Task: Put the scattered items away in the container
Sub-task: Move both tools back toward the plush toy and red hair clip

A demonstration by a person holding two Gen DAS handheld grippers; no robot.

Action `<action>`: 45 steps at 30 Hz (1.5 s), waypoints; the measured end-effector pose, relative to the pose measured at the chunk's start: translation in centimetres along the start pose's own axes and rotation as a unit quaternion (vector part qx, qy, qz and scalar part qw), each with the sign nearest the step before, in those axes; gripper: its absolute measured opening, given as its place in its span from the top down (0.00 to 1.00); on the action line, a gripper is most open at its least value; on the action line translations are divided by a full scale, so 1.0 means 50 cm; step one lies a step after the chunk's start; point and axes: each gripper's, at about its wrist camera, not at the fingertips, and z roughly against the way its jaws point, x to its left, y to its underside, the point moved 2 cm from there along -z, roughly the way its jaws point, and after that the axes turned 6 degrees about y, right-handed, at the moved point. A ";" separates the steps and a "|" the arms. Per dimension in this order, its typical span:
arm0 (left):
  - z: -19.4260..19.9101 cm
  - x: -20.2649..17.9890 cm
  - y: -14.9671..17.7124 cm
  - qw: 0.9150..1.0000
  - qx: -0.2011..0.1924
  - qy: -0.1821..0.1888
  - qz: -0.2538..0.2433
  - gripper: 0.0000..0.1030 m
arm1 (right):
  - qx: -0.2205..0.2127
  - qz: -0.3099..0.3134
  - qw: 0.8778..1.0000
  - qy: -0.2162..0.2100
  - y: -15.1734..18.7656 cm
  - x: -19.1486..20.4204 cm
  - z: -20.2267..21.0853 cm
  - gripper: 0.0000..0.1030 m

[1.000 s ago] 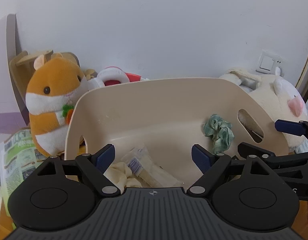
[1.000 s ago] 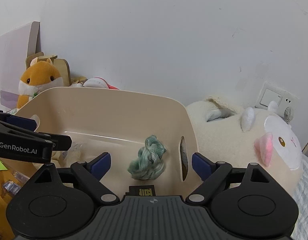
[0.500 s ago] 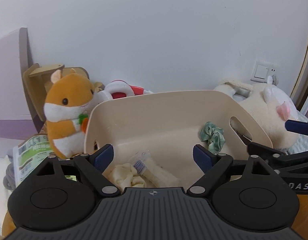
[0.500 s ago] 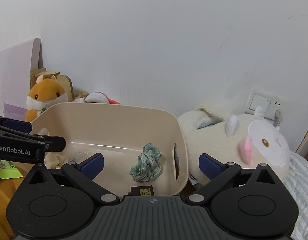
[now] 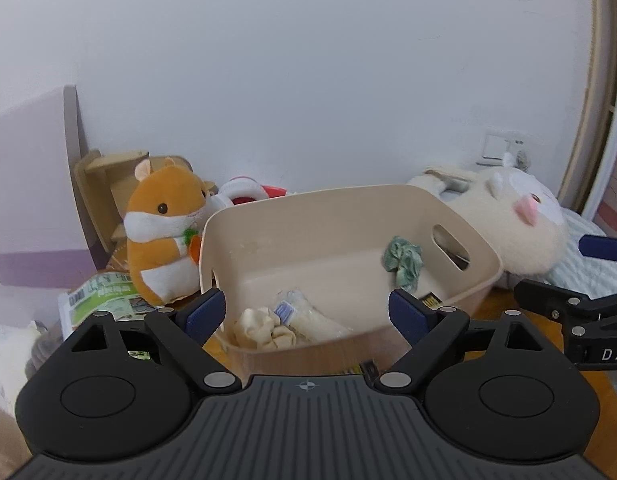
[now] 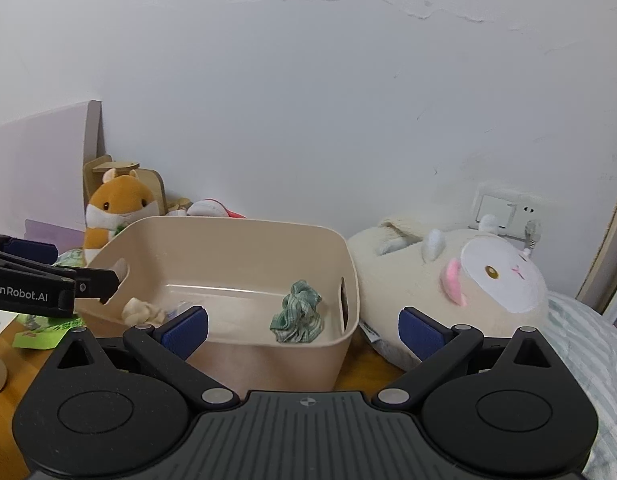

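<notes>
A beige plastic container with handle slots stands on a wooden surface. Inside it lie a green checked scrunchie by the right wall, a cream bundle of cloth and a clear packet near the front. My left gripper hangs open in front of and above the container's near rim, nothing between its fingers. My right gripper is open wide and empty, back from the container over its right front corner. The scrunchie shows there too.
An orange hamster plush stands left of the container, with a green printed packet beside it. A large white plush lies against the container's right side, on striped bedding. The wall with a socket is close behind.
Both grippers have drawn back and upward from the container, which now looks smaller and farther away. The right jaws have spread wider. The items in the container lie as before.
</notes>
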 end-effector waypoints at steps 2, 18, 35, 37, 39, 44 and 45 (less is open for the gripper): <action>0.025 -0.010 0.015 1.000 -0.002 0.009 -0.003 0.12 | -0.002 0.003 1.000 0.000 0.012 0.001 0.025 0.00; 0.159 -0.082 0.172 0.998 -0.017 0.024 -0.054 0.12 | -0.021 0.037 0.998 0.035 0.145 0.006 0.183 0.00; 0.160 -0.112 0.276 0.998 0.012 0.032 -0.048 0.12 | 0.033 0.013 0.998 0.042 0.269 -0.026 0.184 0.00; 0.152 -0.120 0.287 0.998 0.019 0.028 -0.060 0.12 | 0.037 0.012 0.998 0.041 0.276 -0.027 0.179 0.00; 0.141 -0.127 0.297 0.997 0.025 0.024 -0.072 0.12 | 0.042 0.011 0.998 0.039 0.282 -0.027 0.172 0.00; 0.107 -0.129 0.311 0.996 0.040 0.031 -0.078 0.12 | 0.048 0.022 0.998 0.035 0.289 -0.017 0.149 0.00; 0.100 -0.127 0.312 0.996 0.042 0.034 -0.075 0.12 | 0.049 0.024 0.998 0.034 0.290 -0.015 0.143 0.00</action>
